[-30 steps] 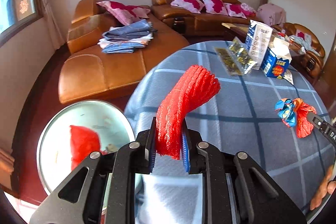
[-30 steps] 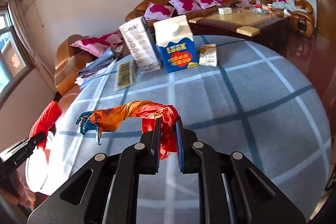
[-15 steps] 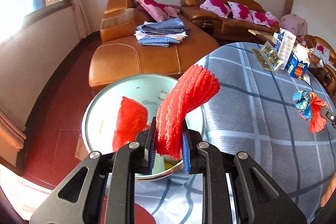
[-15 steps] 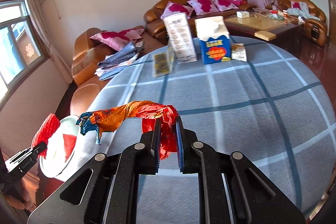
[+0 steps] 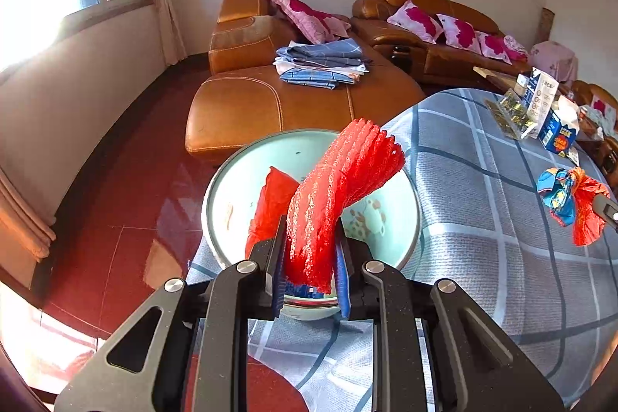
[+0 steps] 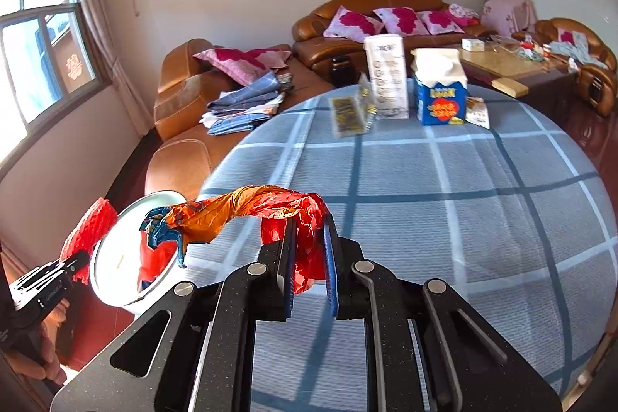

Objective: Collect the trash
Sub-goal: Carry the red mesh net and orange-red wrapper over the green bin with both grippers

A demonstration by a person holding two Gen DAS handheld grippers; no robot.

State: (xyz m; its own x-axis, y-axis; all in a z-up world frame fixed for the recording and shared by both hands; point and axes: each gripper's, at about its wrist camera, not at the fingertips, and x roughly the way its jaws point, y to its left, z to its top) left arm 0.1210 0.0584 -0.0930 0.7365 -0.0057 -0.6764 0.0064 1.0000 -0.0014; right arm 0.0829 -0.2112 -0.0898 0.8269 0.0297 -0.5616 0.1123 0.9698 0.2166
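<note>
1. The left gripper is closed on a red foam net. The net stands up out of the jaws and bends to the far right, so its long axis goes from the pads up and away.
2. The right gripper is closed on a crumpled orange and blue wrapper. The long axis of the wrapper goes to the left from the jaws, and its blue end hangs free.
3. The trash bin, pale green inside, stands on the floor just beside the near left edge of the checked tablecloth. A red piece already lies inside it.
4. In the left wrist view the bin mouth is directly under and just beyond the left gripper, so I judge this hand is the nearer one and can drop first.
5. From the right gripper the bin lies to the near left. Only the blue end of the wrapper is over the rim, while the jaws are above the table.
</note>
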